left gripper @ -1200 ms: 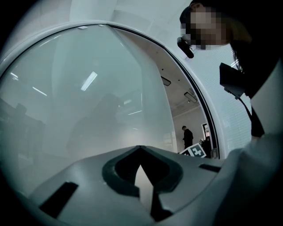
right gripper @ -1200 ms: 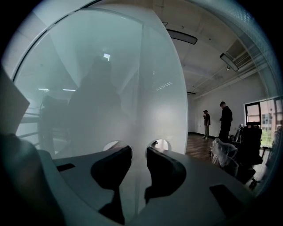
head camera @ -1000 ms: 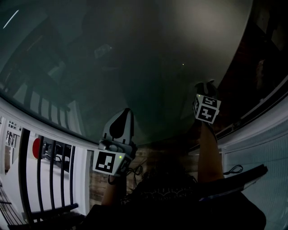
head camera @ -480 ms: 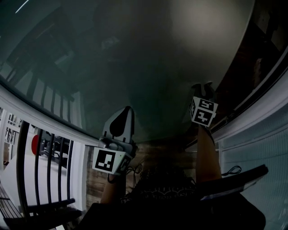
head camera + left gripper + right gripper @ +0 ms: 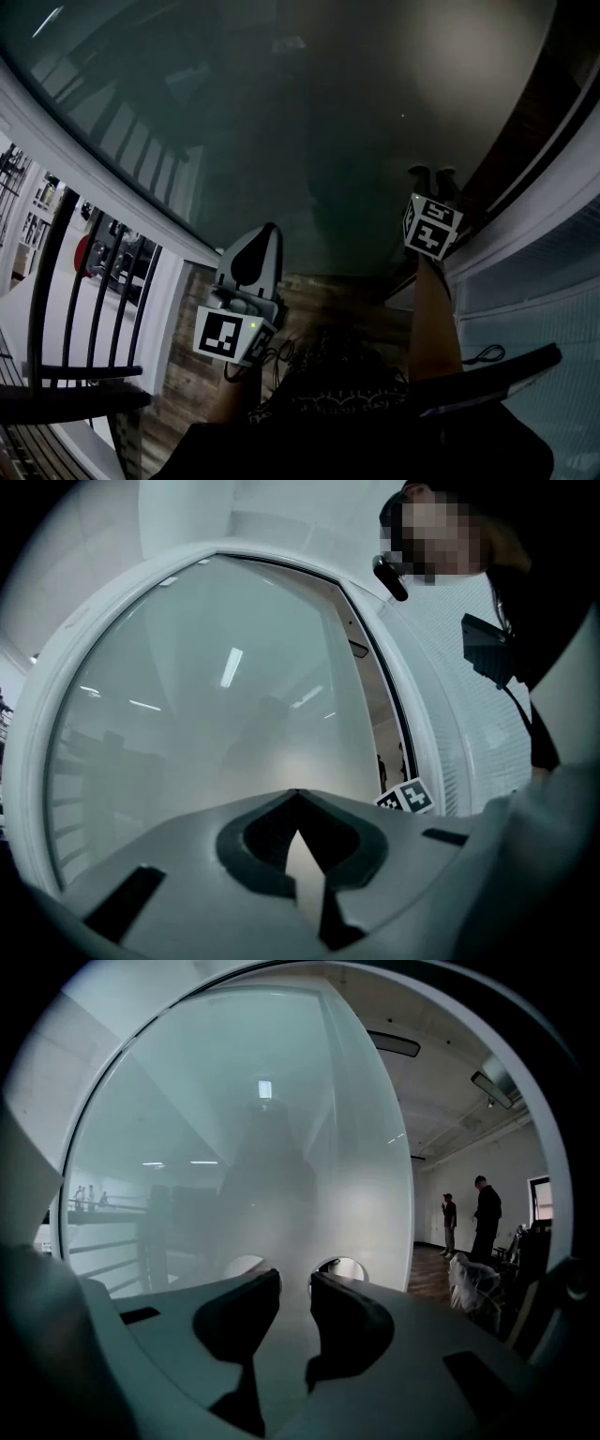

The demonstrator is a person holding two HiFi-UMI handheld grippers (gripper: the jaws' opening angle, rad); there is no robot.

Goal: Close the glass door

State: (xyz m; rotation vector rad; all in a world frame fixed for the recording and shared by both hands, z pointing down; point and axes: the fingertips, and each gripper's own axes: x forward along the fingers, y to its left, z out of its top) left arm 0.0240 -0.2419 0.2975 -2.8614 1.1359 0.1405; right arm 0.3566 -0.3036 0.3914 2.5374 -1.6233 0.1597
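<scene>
Door (image 5: 309, 122) is not yet shut: a gap (image 5: 469, 1232) shows at 3 o'clock of the right gripper (image 5: 293, 1283). This looks like the pushing step; next, I'd say, comes a steady shove until that gap is gone. The pane stands at 12 o'clock of both grippers, tips seemingly against it. The left gripper (image 5: 298, 797) is closed and empty. The right's jaws, slightly apart, have just been closing on nothing.

The head camera looked steeply down past the left tool (image 5: 265, 230) and right tool (image 5: 431, 172) at the large frosted glass door (image 5: 309, 131) close ahead. Each tool's camera looked along its own jaws at that door from very near. The left tool view also caught the right tool's black-and-white marker cube (image 5: 408, 797).
</scene>
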